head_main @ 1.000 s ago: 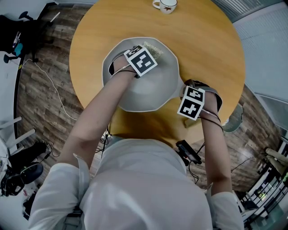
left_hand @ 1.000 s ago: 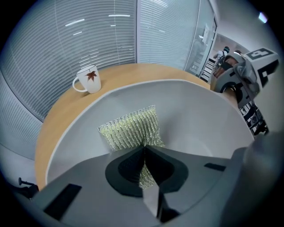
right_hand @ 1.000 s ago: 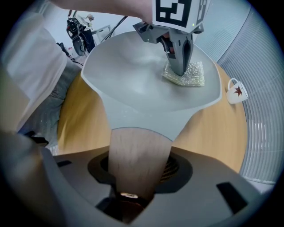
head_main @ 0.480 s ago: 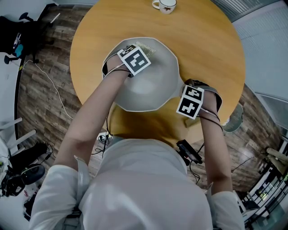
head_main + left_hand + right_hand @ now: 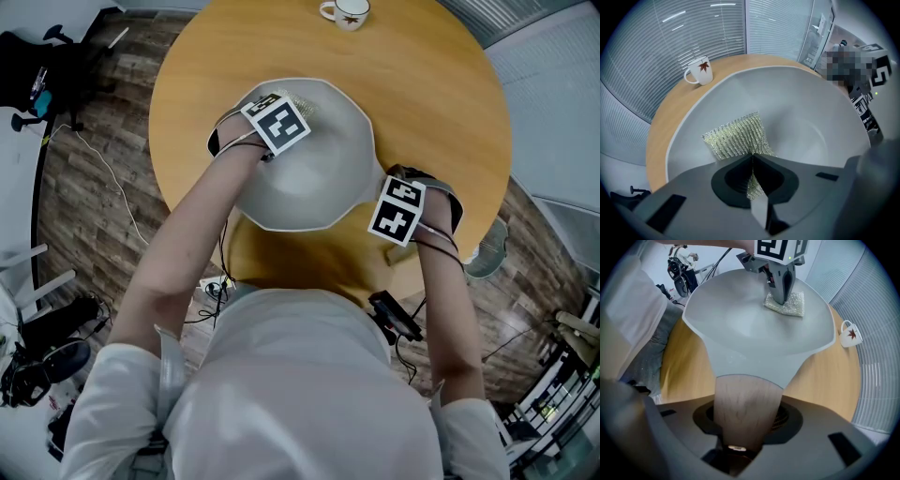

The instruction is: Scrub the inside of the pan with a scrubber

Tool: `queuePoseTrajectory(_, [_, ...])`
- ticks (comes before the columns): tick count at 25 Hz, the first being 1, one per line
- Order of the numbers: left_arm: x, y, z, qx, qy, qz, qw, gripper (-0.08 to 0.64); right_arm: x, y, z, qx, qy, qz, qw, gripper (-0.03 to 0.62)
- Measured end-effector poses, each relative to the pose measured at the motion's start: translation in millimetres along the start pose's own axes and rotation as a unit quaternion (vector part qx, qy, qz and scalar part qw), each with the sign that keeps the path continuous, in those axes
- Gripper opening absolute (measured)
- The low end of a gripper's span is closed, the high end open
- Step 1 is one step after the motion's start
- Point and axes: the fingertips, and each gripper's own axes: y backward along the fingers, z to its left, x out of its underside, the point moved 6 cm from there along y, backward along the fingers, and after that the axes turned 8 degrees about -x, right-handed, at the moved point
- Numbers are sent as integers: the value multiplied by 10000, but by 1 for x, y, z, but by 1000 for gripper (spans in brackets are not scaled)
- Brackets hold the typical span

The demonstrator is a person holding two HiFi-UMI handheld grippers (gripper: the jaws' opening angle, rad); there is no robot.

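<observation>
At left, the left gripper (image 5: 752,159) is clenched on the flat gold-and-silver mesh scrubber (image 5: 735,137), which has slid leftward along the far inner wall of the wide grey metal pan (image 5: 319,192); scrubbing is under way. At right, the right gripper (image 5: 743,427) clamps the pan's pale wooden handle (image 5: 743,397), unmoved.

I have open table (image 5: 441,103) at two o'clock of the pan (image 5: 328,178). A cup (image 5: 345,11) blocks twelve o'clock, well apart.

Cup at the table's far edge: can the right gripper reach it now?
Probably not yet: the right gripper is shut on the pan's wooden handle and would have to let go before reaching for the cup.
</observation>
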Motion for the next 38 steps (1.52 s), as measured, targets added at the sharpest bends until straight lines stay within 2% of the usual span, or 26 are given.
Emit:
queuePoseTrajectory(9, [11, 3, -4, -81, -225, 324, 9992, 17, 0, 0, -1, 12, 8, 42, 10000, 186])
queuePoseTrajectory(18, [24, 5, -8, 49, -179, 625, 9979, 17, 0, -2, -2, 22, -4, 67, 10000, 184])
queuePoseTrajectory(23, [28, 7, -14, 60, -326, 661, 9973, 17, 0, -1, -2, 22, -7, 59, 10000, 183])
queuePoseTrajectory(38, [45, 14, -27, 423, -555, 1211, 9902, 17, -3, 0, -4, 35, 80, 109, 9999, 181])
